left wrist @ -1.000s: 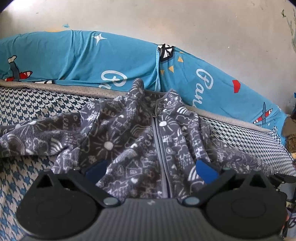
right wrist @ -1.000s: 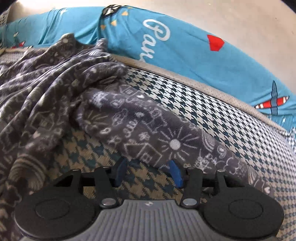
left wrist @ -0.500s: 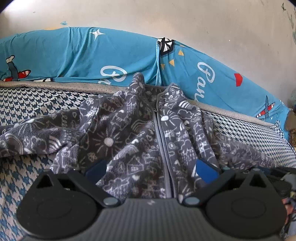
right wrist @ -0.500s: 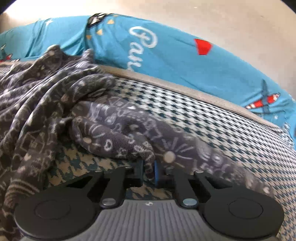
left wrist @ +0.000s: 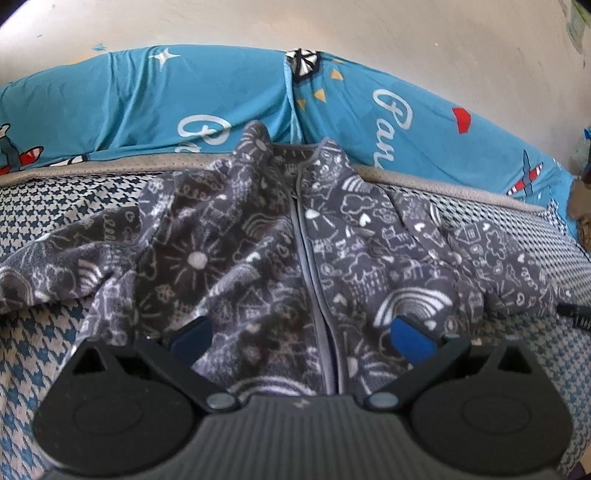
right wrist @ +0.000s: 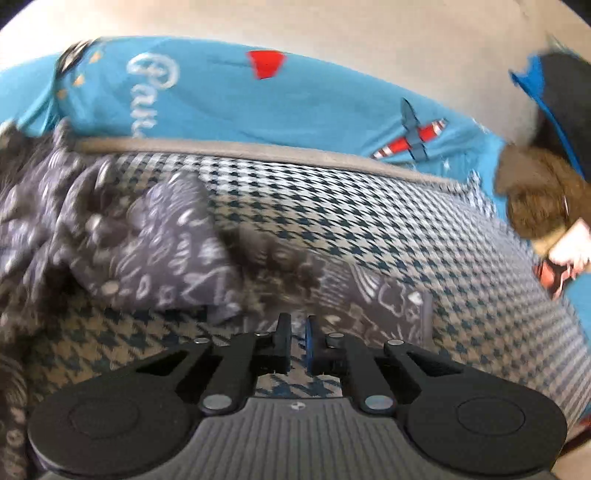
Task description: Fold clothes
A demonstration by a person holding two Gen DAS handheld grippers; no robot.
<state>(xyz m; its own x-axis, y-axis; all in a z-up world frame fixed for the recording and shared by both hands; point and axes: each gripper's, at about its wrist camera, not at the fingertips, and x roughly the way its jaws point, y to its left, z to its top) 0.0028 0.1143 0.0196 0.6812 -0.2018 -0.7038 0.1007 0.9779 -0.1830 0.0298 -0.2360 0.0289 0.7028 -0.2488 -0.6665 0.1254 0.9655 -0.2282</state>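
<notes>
Jacket (left wrist: 258, 258), grey fleece with white doodle print, is lying zipped-up and front-side up on the houndstooth bed (left wrist: 44, 199), collar toward the blue pillows (left wrist: 147, 99) along the wall (left wrist: 295, 22). Zipper (left wrist: 308, 258) is running down the middle; left sleeve is spreading out to the left, right sleeve trailing to the right.

Left hand-held gripper (left wrist: 301, 338) is hovering over the jacket's lower front, jaws spread wide apart, blue pads (left wrist: 410, 339) either side of the zipper, grasping nothing.

Right hand-held gripper (right wrist: 298, 334) is sitting low at the right sleeve (right wrist: 369, 291), fingers nearly closed with a thin gap. The right wrist view is motion-blurred; sleeve fabric is lying just ahead of the tips, but whether any is pinched between them I cannot tell. Bed cover is showing through under the fingers. Bunched jacket body (right wrist: 122, 236) is sitting to the left of it. A brown plush toy (right wrist: 535, 199) is lying at the far right bed edge.
</notes>
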